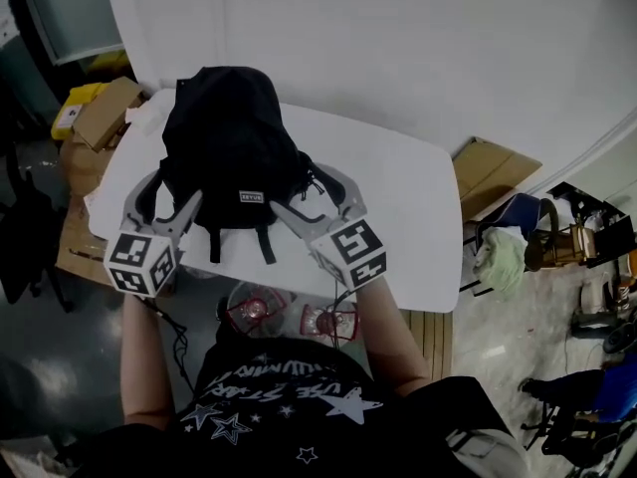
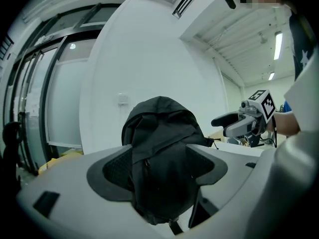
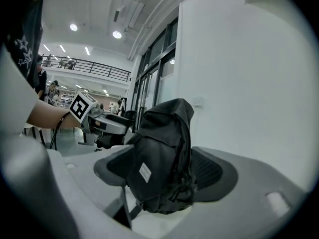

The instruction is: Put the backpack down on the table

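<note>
1. Head view: the black backpack [image 1: 229, 137] stands upright on the white table [image 1: 408, 207], toward its far left corner, with its straps [image 1: 239, 239] trailing to the near edge.
2. The left gripper [image 1: 167, 197] and right gripper [image 1: 313, 193] flank the pack's lower half. Both have their jaws spread wide, and no pad presses on the fabric.
3. Judgement: the pack looks set down, and the step in hand is letting go cleanly.
4. Keep both jaws spread and draw the grippers straight back toward the near edge together.
5. Risk: a jaw tip could catch a strap or the side cords and tip the tall, soft pack. Watch the top for lean.
</note>
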A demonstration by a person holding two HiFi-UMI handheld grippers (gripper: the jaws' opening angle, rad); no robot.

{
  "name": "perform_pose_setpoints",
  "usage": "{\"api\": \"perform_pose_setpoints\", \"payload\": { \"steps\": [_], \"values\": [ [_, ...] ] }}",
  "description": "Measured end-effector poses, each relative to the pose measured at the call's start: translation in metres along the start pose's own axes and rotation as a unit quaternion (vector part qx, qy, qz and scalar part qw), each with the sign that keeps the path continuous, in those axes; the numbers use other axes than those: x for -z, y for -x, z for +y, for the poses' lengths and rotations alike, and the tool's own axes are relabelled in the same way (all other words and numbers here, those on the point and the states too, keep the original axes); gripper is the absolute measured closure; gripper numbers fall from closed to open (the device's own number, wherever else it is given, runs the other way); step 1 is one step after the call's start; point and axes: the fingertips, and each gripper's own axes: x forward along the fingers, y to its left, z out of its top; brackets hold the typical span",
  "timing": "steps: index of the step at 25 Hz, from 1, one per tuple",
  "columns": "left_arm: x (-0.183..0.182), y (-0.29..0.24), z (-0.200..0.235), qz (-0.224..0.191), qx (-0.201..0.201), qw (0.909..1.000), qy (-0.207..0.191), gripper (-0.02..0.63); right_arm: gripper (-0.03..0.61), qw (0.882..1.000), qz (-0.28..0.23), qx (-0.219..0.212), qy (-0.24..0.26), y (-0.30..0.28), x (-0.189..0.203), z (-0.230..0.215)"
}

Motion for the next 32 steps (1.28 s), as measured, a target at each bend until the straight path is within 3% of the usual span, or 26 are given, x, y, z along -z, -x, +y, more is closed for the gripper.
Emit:
{"api": "perform_pose_setpoints", "payload": {
  "steps": [13,15,19,22,25,30,32],
  "values": [
    [0.035,0.051,-0.105,0.014,0.007,0.9984,0.055,0.304,0.239,0.997,0.005,-0.068,-0.019,0.072,0.039,0.032],
    [0.041,0.058,-0.115,0.022,0.008,0.9980,0.058,0.305,0.327,0.997,0.007,-0.074,-0.020,0.076,0.043,0.037],
    [0.054,0.075,-0.130,0.029,0.014,0.9962,0.081,0.310,0.409,0.996,0.017,-0.085,-0.029,0.082,0.054,0.051],
    [0.065,0.091,-0.138,0.034,0.018,0.9948,0.095,0.376,0.468,0.995,0.034,-0.088,-0.029,0.085,0.063,0.064],
    [0.077,0.114,-0.142,0.037,0.018,0.9938,0.104,0.434,0.500,0.995,0.040,-0.088,-0.028,0.090,0.064,0.084],
    [0.076,0.158,-0.152,0.023,0.023,0.9929,0.114,0.436,0.550,0.996,0.021,-0.078,-0.030,0.108,0.046,0.121],
    [0.076,0.173,-0.155,0.021,0.020,0.9932,0.113,0.508,0.556,0.997,0.021,-0.074,-0.026,0.115,0.041,0.137]
  ]
}}
